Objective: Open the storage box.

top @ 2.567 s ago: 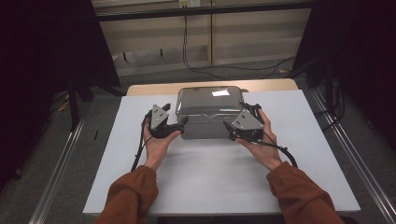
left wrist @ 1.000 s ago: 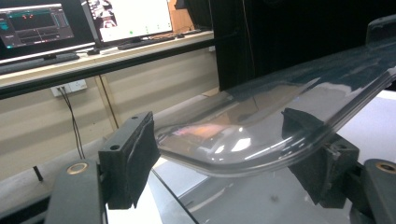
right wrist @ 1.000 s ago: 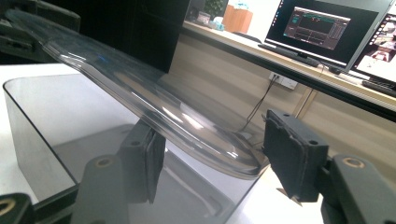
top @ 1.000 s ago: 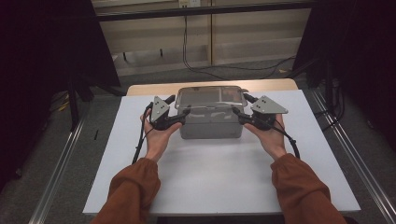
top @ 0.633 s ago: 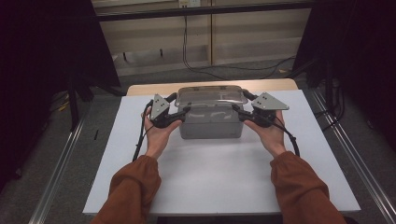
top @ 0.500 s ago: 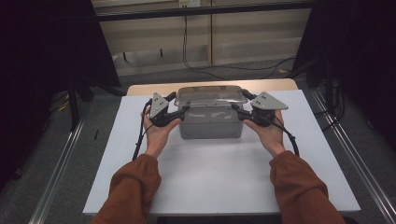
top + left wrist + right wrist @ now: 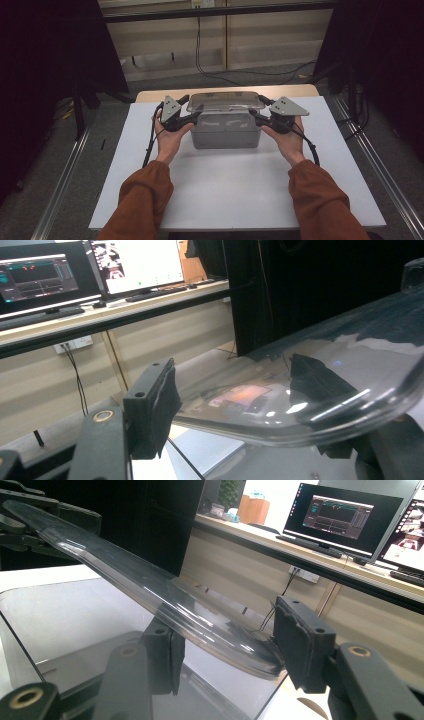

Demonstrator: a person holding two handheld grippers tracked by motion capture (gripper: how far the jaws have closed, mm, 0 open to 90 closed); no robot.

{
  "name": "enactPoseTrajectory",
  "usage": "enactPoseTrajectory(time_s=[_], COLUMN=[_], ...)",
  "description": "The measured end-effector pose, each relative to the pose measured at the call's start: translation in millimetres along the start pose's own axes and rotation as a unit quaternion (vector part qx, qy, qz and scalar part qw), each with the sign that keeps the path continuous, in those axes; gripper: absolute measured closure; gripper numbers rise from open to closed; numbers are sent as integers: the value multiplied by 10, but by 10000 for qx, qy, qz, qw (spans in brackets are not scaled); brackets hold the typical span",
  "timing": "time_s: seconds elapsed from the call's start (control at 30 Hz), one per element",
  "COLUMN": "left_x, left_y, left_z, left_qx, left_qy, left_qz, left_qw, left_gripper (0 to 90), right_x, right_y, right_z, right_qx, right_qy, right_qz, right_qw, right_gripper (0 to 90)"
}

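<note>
Nearest you, your two hands held one gripper each at the ends of the single grey box (image 7: 226, 131), which sat toward the far middle of the white table (image 7: 240, 200). The left gripper (image 7: 187, 113) and right gripper (image 7: 259, 113) each had the clear lid's (image 7: 225, 101) rim between the jaws. Both pairs of jaws had just been closing, yet a gap showed at the pads (image 7: 300, 647), so neither gripped. A good lift called for squeezing both sides evenly, then raising the one lid level. Farther off stood two monitors (image 7: 340, 516).
</note>
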State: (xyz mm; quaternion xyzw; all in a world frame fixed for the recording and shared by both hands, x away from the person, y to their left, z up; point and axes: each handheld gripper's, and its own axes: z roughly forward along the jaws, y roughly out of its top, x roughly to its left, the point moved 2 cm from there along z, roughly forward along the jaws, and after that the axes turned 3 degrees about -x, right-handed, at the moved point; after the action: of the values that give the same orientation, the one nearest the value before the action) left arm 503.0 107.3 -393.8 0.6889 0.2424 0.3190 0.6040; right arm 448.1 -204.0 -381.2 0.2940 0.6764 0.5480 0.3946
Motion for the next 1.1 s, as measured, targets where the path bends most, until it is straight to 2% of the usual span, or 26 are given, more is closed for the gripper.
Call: enactPoseTrajectory(time_s=[0.2, 0.4, 0.6, 0.97, 1.1], left_x=[32, 35, 72, 97, 98], left_y=[-3, 15, 27, 64, 63], left_z=[36, 61, 62, 89, 93], left_qx=[60, -40, -26, 55, 36], left_qy=[8, 17, 45, 7, -4], left_qz=[21, -20, -11, 44, -54], left_qw=[10000, 10000, 10000, 10000, 10000], left_gripper=[393, 451, 485, 511, 508], right_x=[-16, -51, -76, -120, -155], right_y=[5, 43, 70, 47, 42], right_z=[1, 29, 56, 95, 121], right_qx=[-47, -77, -126, -210, -179], right_qy=[3, 33, 40, 58, 38], right_qz=[41, 129, 152, 265, 312], right_qw=[10000, 9999, 9998, 9994, 9993], right_gripper=[490, 504, 504, 498, 487])
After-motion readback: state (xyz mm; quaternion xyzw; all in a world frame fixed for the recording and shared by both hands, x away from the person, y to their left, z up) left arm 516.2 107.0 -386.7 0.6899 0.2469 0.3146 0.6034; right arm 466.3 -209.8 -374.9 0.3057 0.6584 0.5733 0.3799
